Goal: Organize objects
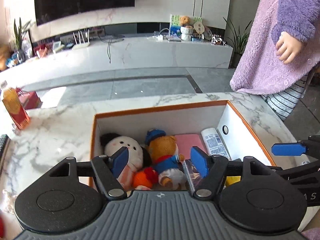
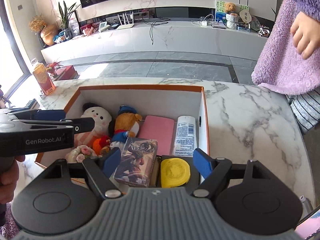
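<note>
An orange-rimmed white box (image 1: 160, 110) (image 2: 140, 87) sits on the marble table. In it lie a white plush doll (image 1: 122, 146) (image 2: 98, 116), a bear in a blue uniform (image 1: 164, 150) (image 2: 126, 124), an orange knitted toy (image 2: 101, 142), a pink case (image 2: 158, 132), a white tube (image 1: 215, 143) (image 2: 185, 134), a picture card box (image 2: 136, 158) and a yellow round item (image 2: 175, 172). My left gripper (image 1: 161, 163) is open and empty above the plush toys. My right gripper (image 2: 158, 163) is open and empty above the card box and yellow item.
An orange drink bottle (image 1: 14, 108) (image 2: 43, 77) stands on the table to the left of the box. A person in a purple fleece (image 1: 280, 40) (image 2: 290, 40) stands at the far right edge. A TV console lies beyond the table.
</note>
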Demonstrator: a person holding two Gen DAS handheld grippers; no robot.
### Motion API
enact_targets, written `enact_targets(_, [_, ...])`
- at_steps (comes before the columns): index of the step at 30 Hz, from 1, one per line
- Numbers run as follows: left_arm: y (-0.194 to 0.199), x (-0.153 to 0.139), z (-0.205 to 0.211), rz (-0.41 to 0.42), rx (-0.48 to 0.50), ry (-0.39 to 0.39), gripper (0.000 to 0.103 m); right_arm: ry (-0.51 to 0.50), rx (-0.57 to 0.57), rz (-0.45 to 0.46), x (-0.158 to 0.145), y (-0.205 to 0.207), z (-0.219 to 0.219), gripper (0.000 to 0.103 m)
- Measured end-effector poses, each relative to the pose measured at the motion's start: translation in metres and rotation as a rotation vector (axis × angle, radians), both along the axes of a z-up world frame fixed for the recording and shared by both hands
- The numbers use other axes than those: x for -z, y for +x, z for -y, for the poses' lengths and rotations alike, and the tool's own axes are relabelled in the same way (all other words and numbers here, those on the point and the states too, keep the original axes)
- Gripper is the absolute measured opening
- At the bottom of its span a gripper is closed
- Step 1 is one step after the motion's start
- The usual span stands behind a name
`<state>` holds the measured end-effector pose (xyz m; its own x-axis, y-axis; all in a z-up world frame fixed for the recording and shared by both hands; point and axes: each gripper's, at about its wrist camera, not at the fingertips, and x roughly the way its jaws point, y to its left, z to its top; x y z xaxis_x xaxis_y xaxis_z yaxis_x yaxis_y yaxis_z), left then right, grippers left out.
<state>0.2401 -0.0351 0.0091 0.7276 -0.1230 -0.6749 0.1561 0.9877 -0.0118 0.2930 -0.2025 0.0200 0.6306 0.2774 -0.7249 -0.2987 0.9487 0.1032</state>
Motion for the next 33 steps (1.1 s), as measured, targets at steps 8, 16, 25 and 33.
enact_targets(8, [-0.033, -0.007, -0.017, 0.123, -0.065, 0.067, 0.090, 0.037, 0.009, 0.029, -0.003, -0.024, -0.012, 0.088])
enact_targets(16, [-0.051, 0.014, -0.029, 0.086, -0.131, 0.074, 0.090, -0.013, 0.081, 0.026, 0.013, -0.039, -0.018, 0.088])
enact_targets(25, [-0.058, 0.027, -0.030, 0.057, -0.169, 0.060, 0.090, -0.021, 0.105, 0.016, 0.028, -0.045, -0.023, 0.088])
enact_targets(33, [-0.059, 0.035, -0.027, 0.055, -0.168, 0.074, 0.090, -0.032, 0.112, 0.029, 0.034, -0.048, -0.024, 0.088])
